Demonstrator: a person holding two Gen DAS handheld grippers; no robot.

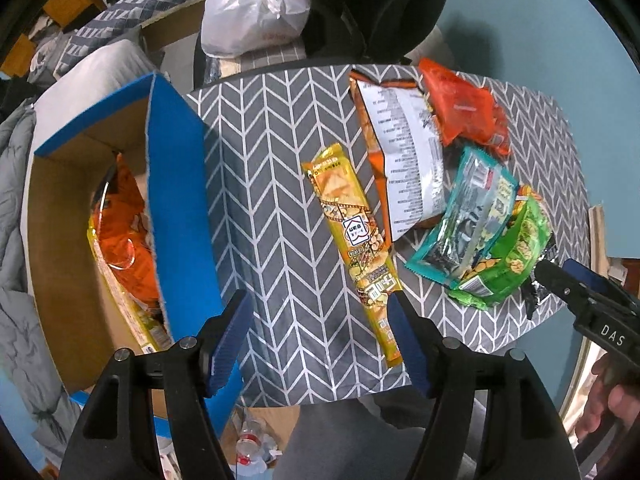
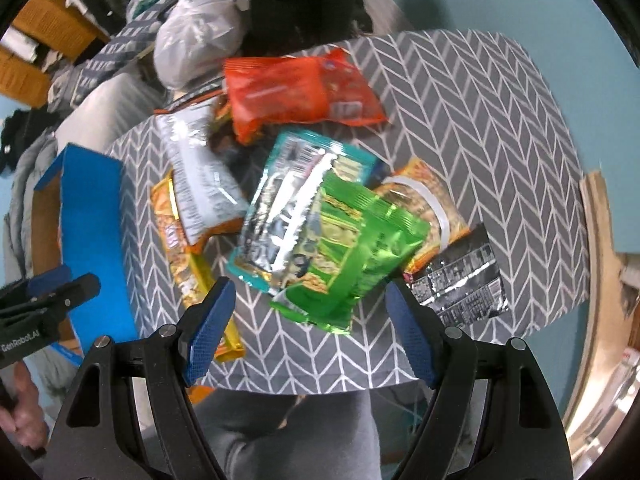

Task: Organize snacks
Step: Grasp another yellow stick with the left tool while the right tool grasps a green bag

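Blue-walled cardboard box [image 1: 176,208] stands at the left edge of the chevron-cloth table [image 1: 272,184]; it already holds at least an orange bag [image 1: 124,236] and a yellow pack under it. Judged partly done: several snacks remain out on the cloth.

Still on the table: long yellow cracker pack [image 1: 352,240], lying near-to-far at centre; white-backed orange bag [image 1: 404,152] to its right; red-orange pouch [image 1: 464,108] at the far right; teal foil pouch [image 1: 464,216] with green bag [image 1: 508,256] overlapping it; an orange noodle-type pack [image 2: 428,212] and a silver-black packet [image 2: 460,280] further right.

Left gripper [image 1: 320,336]: jaws wide apart, nothing held. Near end of the yellow cracker pack lies just beside its right finger, mostly outside the gap; box wall just to the left.

Right gripper [image 2: 308,328]: jaws wide apart, nothing gripped. Green bag's near edge sits between and just beyond the fingertips, apparently not touched. Frame is blurred.

Judgement: green bag looks the likely next pick for the right, cracker pack for the left.
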